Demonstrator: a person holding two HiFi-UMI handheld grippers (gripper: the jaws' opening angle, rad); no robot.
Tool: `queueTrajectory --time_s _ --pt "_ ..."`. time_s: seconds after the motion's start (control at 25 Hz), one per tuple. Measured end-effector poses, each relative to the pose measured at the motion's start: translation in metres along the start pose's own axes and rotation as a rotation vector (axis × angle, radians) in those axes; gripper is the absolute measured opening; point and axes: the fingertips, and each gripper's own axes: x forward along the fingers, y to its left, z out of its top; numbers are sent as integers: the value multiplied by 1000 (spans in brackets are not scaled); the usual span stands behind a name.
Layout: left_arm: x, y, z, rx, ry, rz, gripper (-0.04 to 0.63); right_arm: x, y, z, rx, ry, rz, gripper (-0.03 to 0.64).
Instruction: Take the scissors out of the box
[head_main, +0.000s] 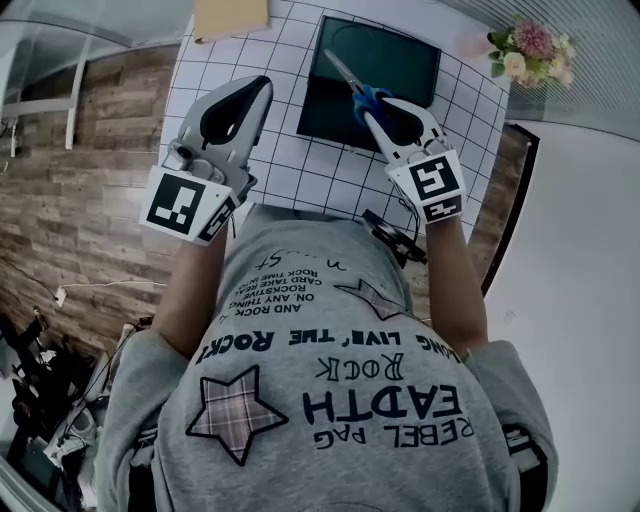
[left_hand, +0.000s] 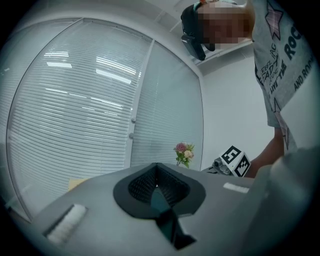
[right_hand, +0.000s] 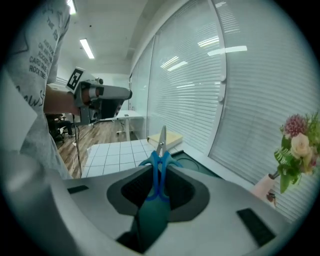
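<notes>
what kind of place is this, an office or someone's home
Most likely an office or lab room: tall windows with slatted blinds, ceiling strip lights, and a white desk on wood-look flooring further back.

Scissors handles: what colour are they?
Blue; the scissors show best in the right gripper view.

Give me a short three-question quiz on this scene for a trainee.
1. True or false: the left gripper holds the scissors.
2. The right gripper is: A open and empty; B shut on the scissors; C out of view.
3. In the head view, what stands beyond the box, to its right?
Key: 1 false; 2 B; 3 flowers.
</notes>
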Motion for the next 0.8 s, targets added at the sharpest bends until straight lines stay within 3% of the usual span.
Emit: queueTrajectory --time_s 0.8 --pt "-17 -3 26 35 -58 -2 -9 -73 -17 87 118 -290 -164 94"
